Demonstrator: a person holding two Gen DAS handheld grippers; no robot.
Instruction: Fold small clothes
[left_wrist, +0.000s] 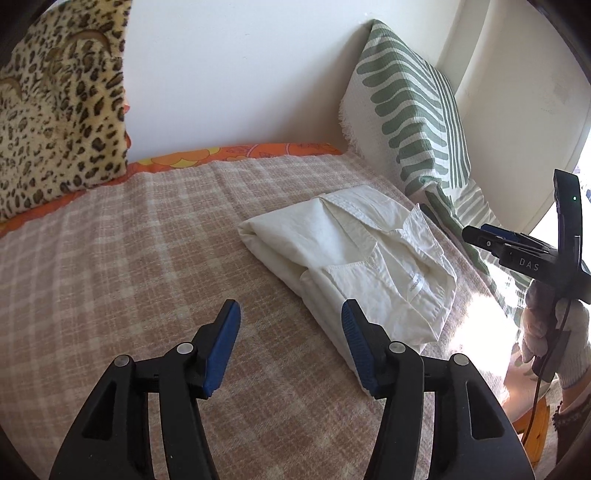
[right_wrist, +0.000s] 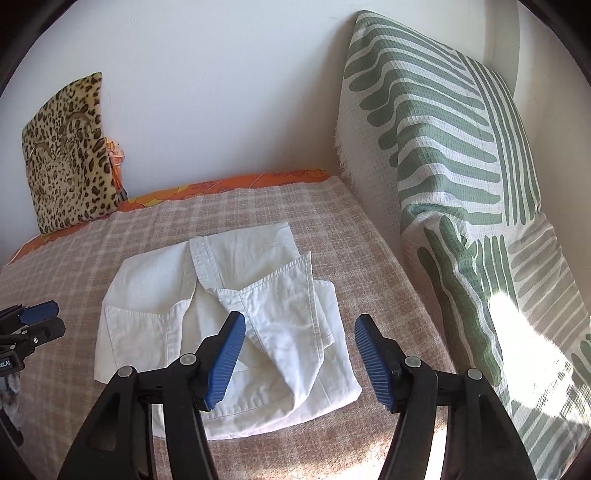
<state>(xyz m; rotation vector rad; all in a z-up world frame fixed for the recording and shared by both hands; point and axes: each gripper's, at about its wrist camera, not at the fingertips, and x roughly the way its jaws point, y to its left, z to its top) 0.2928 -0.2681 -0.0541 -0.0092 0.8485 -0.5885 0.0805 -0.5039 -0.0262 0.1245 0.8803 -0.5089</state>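
A small white garment (left_wrist: 354, 258) lies folded into a compact bundle on the checked beige blanket (left_wrist: 147, 240), its collar and pocket facing up. My left gripper (left_wrist: 291, 310) stands open just in front and left of the bundle, with only blanket between its blue pads. In the right wrist view the same white garment (right_wrist: 229, 295) lies under and beyond my right gripper (right_wrist: 301, 319), which is open above the bundle's near right part without pinching cloth. Each gripper also shows in the other's view: the right gripper (left_wrist: 480, 236) at the right edge, the left gripper (right_wrist: 40, 314) at the left edge.
A leopard-print pillow (left_wrist: 55, 110) leans on the white wall at back left. A green-and-white patterned pillow (right_wrist: 461, 184) stands along the right side. An orange sheet (left_wrist: 229, 153) edges the blanket at the back. A gloved hand (left_wrist: 554, 332) holds the right gripper.
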